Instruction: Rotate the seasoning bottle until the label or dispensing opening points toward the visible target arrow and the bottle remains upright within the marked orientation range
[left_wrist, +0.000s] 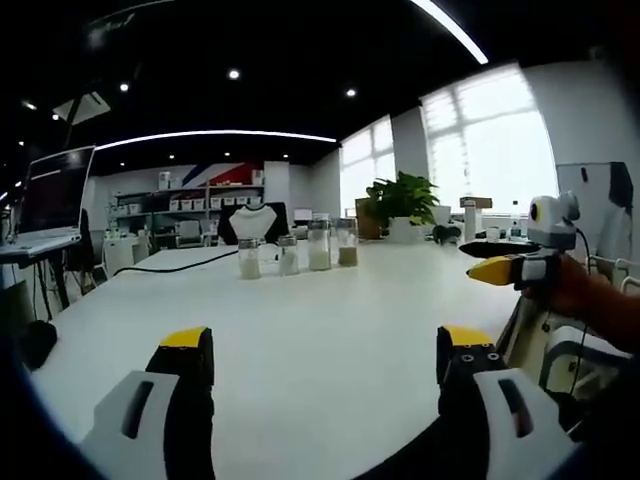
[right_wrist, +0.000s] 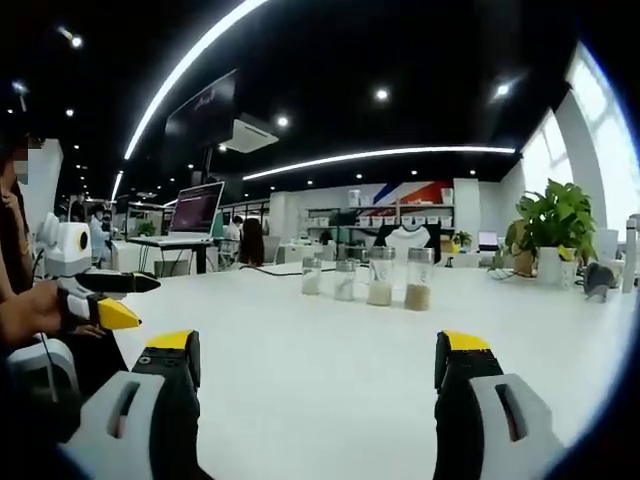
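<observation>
Four small seasoning bottles stand upright in a row far out on the white table (left_wrist: 330, 320): two short ones (left_wrist: 248, 258) (left_wrist: 288, 255) and two taller ones (left_wrist: 319, 245) (left_wrist: 347, 243). In the right gripper view the same row reads short (right_wrist: 311, 275), short (right_wrist: 345, 279), tall (right_wrist: 380, 277), tall with brownish contents (right_wrist: 418, 279). My left gripper (left_wrist: 325, 355) is open, well short of the bottles, with nothing between its yellow-tipped jaws. My right gripper (right_wrist: 315, 360) is also open and holds nothing. Each gripper, held by a hand, enters the other's view from the side (left_wrist: 500, 268) (right_wrist: 112, 305).
A potted plant (left_wrist: 402, 200) stands at the table's far right end, and a black cable (left_wrist: 170, 265) runs across the far left. An open laptop (right_wrist: 195, 210) sits on a stand beyond the table. Shelves (left_wrist: 190, 205) line the back wall.
</observation>
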